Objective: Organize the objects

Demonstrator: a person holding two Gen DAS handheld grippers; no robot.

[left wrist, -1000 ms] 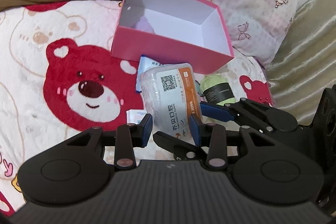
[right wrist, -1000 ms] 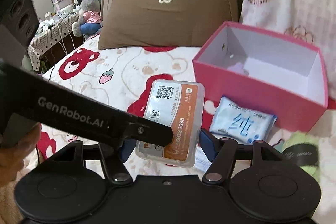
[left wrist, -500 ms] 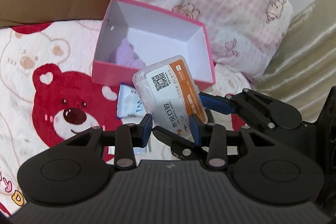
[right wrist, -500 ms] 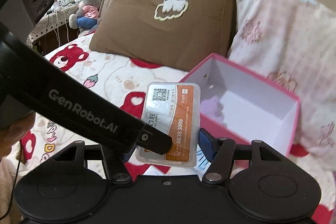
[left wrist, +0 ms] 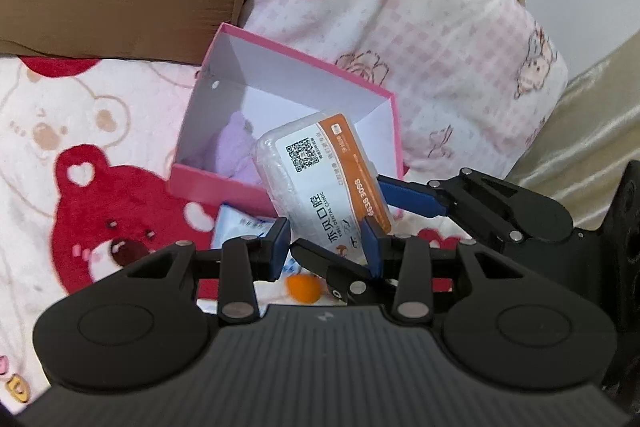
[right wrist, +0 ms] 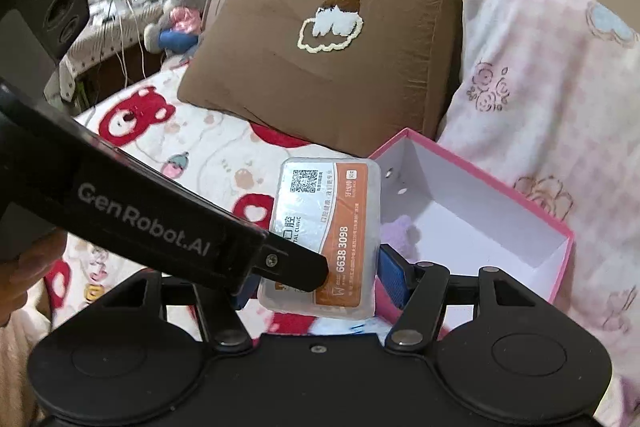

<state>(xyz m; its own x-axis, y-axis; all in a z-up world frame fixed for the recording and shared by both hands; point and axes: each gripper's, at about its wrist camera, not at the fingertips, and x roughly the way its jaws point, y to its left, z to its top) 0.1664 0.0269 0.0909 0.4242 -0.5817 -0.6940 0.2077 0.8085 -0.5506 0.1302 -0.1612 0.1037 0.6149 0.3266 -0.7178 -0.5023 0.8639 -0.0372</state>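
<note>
We hold the clear plastic dental-clinic case [right wrist: 324, 235] up off the bed [left wrist: 80, 131], tilted, with its QR-code end pointing toward the open pink box [right wrist: 516, 203]. We judge it is raised this way so it can clear the box's near wall and go in beside the purple soft item [left wrist: 236, 143] already lying at the box's 8 o'clock corner.

The right hand-held gripper [right wrist: 316, 275] grips the case: its blue pads sit against the two long sides near the lower, orange-labelled end, jaws closed only as far as the case's width allows. In the left wrist view one blue finger [left wrist: 412, 197] of that gripper presses the case from 3 o'clock.

The left hand-held gripper [left wrist: 326, 247] frames the bottom end of the case between its pads. The pads look close to the case's edges, yet we cannot tell whether they press it or merely flank it; the jaws stand partly open, about the width of the case.

On the bed, below the box at 6 o'clock, lies a light-blue wipes packet [left wrist: 236, 227], not yet put away, and a small orange blob [left wrist: 304, 287] shows just beneath the left pads; what it is we cannot say. The box rests against the brown pillow [right wrist: 320, 67] and the pink checked pillow [right wrist: 540, 87], which we judge keep it from sliding.
</note>
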